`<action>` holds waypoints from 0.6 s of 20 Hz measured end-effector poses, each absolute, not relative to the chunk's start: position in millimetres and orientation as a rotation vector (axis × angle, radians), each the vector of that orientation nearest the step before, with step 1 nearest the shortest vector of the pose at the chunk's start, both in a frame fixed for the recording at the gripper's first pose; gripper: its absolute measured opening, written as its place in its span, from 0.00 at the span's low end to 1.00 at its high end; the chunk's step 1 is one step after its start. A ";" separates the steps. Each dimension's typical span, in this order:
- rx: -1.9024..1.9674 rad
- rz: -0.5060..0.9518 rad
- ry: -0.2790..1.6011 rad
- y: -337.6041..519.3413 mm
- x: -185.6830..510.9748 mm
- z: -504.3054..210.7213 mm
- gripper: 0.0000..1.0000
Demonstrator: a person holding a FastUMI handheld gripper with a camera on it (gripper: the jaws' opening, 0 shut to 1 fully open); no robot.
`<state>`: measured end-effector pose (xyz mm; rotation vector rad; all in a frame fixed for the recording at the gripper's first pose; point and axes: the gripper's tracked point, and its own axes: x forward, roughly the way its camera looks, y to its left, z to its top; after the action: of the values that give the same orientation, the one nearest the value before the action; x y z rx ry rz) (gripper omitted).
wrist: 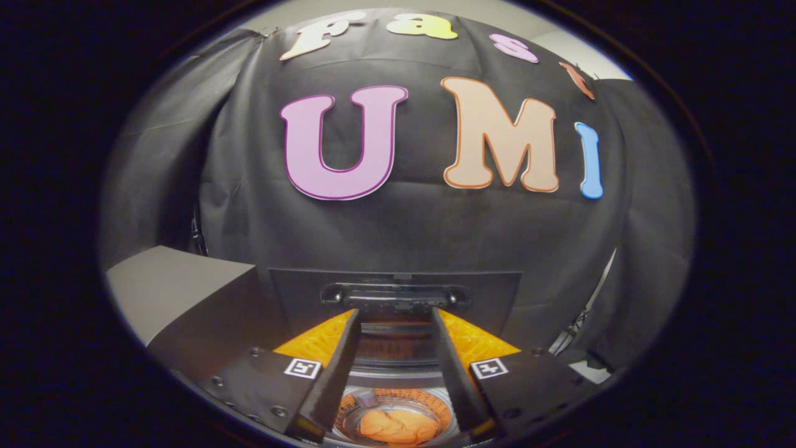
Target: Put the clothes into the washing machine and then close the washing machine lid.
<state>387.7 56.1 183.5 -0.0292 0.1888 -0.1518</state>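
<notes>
- While its 2 fingers stand parted, the gripper (395, 314) holds nothing.
- Near, between them, crumpled orange clothes (395, 426) lie inside the round washing machine drum (392, 398).
- Far: upright dark lid (395, 292).

The scene is dim overall, the booth's black cloth wall (398, 230) soaking up most light, while a pale strip at the top and upper right of the frame is brightest. Fisheye distortion bows the cloth outward and curves its folds toward the edges. The orange clothes (398, 426) in the washing machine drum (354, 410) at bottom centre look soft and glossy, with faint reflections on the drum's rim.
</notes>
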 end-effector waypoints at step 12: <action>0.028 -0.191 0.152 49.7 489.6 201.1 0.97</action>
<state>489.6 49.7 201.1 0.0277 0.1518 -0.1913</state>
